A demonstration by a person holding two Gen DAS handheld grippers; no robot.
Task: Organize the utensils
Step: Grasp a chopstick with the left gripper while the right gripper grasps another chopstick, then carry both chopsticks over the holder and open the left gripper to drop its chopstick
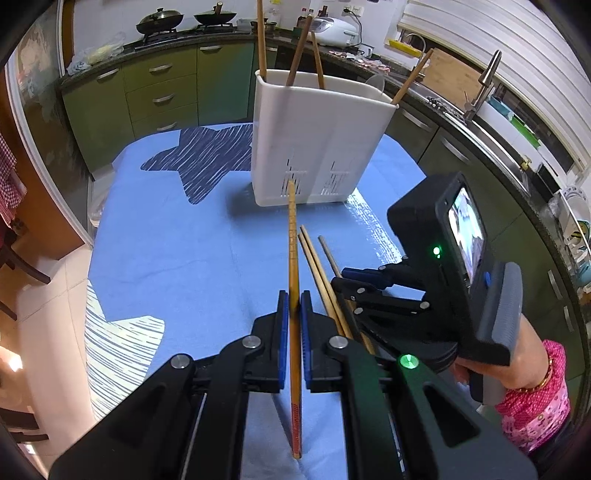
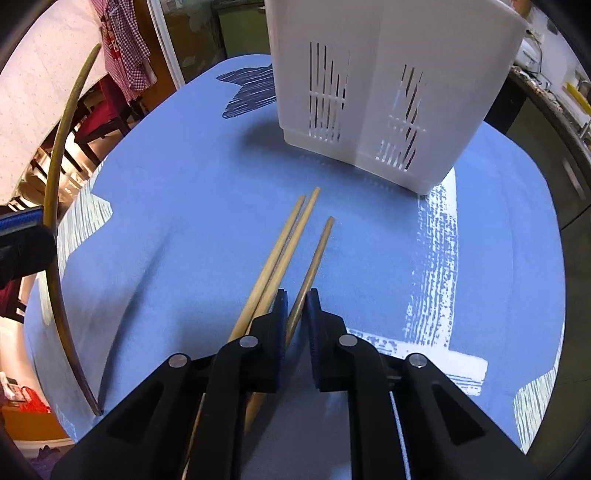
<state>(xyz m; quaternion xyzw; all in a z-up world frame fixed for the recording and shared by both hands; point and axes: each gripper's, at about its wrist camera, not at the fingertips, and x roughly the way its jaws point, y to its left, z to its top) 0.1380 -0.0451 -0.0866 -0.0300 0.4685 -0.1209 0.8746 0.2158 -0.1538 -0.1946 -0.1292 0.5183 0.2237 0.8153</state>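
Note:
My left gripper point(image 1: 294, 301) is shut on a long wooden chopstick point(image 1: 292, 236) that points toward the white utensil holder point(image 1: 317, 147). The holder stands on the blue cloth and holds several chopsticks upright. My right gripper point(image 2: 296, 301) is shut around a darker chopstick point(image 2: 316, 254) lying on the cloth; two lighter chopsticks point(image 2: 284, 243) lie just left of it. The right gripper also shows in the left wrist view point(image 1: 347, 284), low over those chopsticks point(image 1: 317, 258). The left-held chopstick appears at the left of the right wrist view point(image 2: 55, 184).
The table is covered by a blue cloth point(image 1: 177, 258) with star prints. Green kitchen cabinets point(image 1: 159, 96), a stove with woks point(image 1: 184, 20) and a sink point(image 1: 487, 110) stand behind. Chairs point(image 2: 103, 118) stand to the left of the table.

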